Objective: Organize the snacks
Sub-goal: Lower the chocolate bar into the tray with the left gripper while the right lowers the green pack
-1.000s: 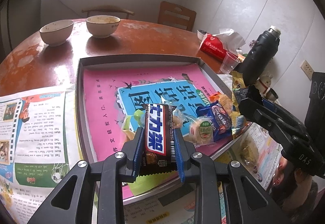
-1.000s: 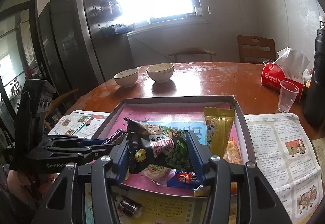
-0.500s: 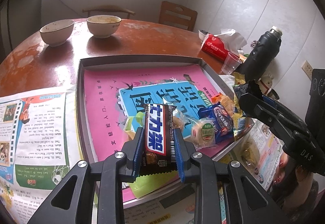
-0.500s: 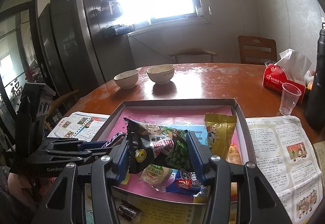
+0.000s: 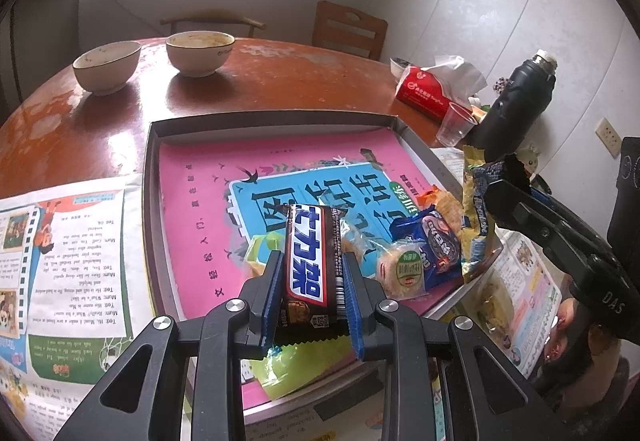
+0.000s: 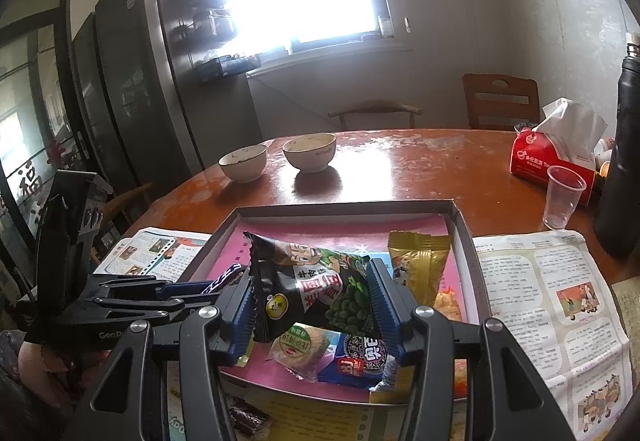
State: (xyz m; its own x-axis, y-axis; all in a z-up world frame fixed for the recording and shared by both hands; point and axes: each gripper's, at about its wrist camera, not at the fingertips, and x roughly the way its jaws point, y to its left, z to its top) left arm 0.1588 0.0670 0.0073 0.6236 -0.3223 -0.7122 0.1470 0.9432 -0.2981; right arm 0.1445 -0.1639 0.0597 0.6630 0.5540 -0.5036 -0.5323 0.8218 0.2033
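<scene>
My left gripper (image 5: 310, 273) is shut on a brown chocolate bar (image 5: 308, 261) with blue and white lettering, held over the near part of a shallow grey box (image 5: 272, 119) lined with a pink and blue sheet. My right gripper (image 6: 312, 295) is shut on a black bag of green peas (image 6: 316, 289) above the same box (image 6: 344, 207). Loose snacks lie in the box's near right corner: a round cake (image 5: 402, 273), a blue cookie packet (image 5: 438, 241) and a gold packet (image 6: 418, 265). The right gripper (image 5: 492, 185) shows at the right of the left wrist view.
Two bowls (image 5: 108, 67) (image 5: 200, 53) stand at the far side of the round wooden table. A red tissue pack (image 5: 428, 95), a clear plastic cup (image 5: 456, 125) and a black flask (image 5: 516, 105) are at the right. Printed newspaper sheets (image 5: 68, 253) lie beside the box. A small dark snack (image 6: 248, 419) rests near the front edge.
Both views have shifted slightly, so the box and its snacks sit a little lower and nearer. Both grippers keep their hold on the same snacks.
</scene>
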